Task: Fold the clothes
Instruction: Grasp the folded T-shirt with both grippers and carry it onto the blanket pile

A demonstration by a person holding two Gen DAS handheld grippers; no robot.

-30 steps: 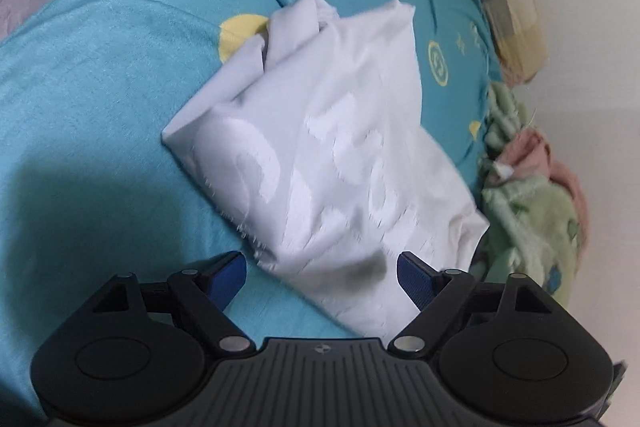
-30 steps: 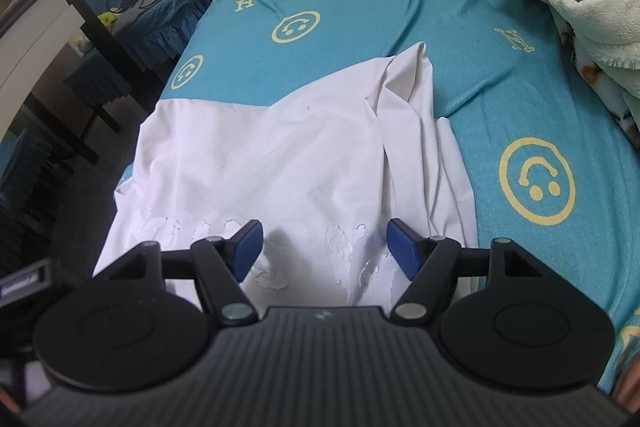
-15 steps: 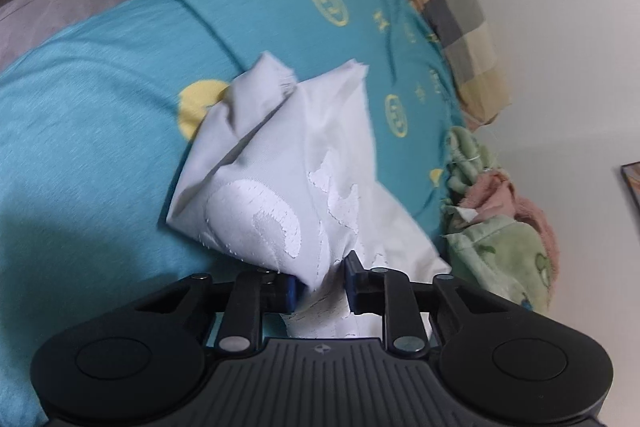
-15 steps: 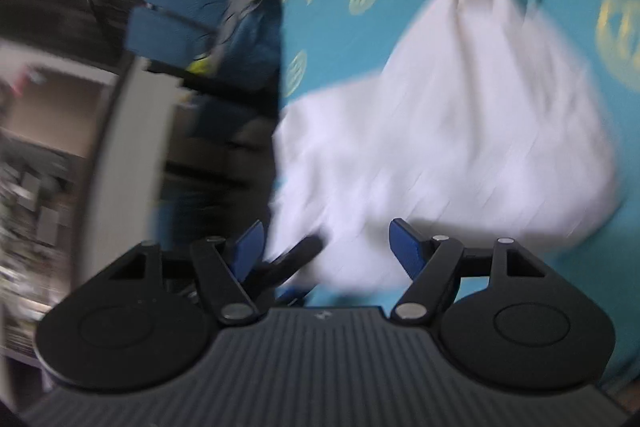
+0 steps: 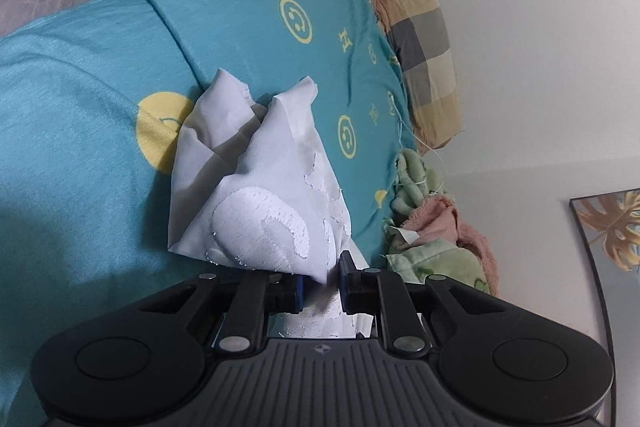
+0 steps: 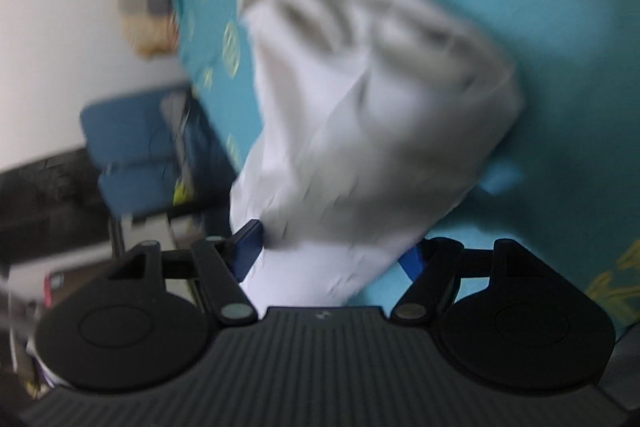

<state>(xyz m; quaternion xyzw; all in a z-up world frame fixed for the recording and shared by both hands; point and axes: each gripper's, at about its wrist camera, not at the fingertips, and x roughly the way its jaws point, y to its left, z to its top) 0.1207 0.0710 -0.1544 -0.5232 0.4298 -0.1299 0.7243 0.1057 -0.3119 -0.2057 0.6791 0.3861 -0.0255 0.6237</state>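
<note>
I see a big bed (image 5: 72,99) with a blue-green sheet that has yellow smiley faces and letters on it. In my right view the bed (image 6: 500,7) fills the top and right side, but that picture is very blurry.

A white wall (image 5: 520,47) stands behind the bed. At the head of the bed, against the wall, lies a checked pillow (image 5: 424,43) in grey and tan. Next to the pillow, along the wall side of the bed, sits a fuzzy heap of green and pink blankets (image 5: 436,239). A framed picture (image 5: 612,227) with gold leaves hangs on the wall past the blankets. Off the far side of the bed I see a blue chair (image 6: 140,139), all smeared.

The white cloth (image 5: 256,187) lies on the bed, bunched up, with two pointy corners sticking toward the pillow end. It has raised white stitched shapes on it. Its near end lifts off the bed into my left tongs.

My left tongs (image 5: 320,283) are pressed close together and pinch the near edge of the cloth.

In my right view the cloth (image 6: 360,131) is a crumpled lump on the bed, and its near end runs down between the blue pads. My right tongs (image 6: 332,255) are spread wide with cloth lying between them, not squeezed.
</note>
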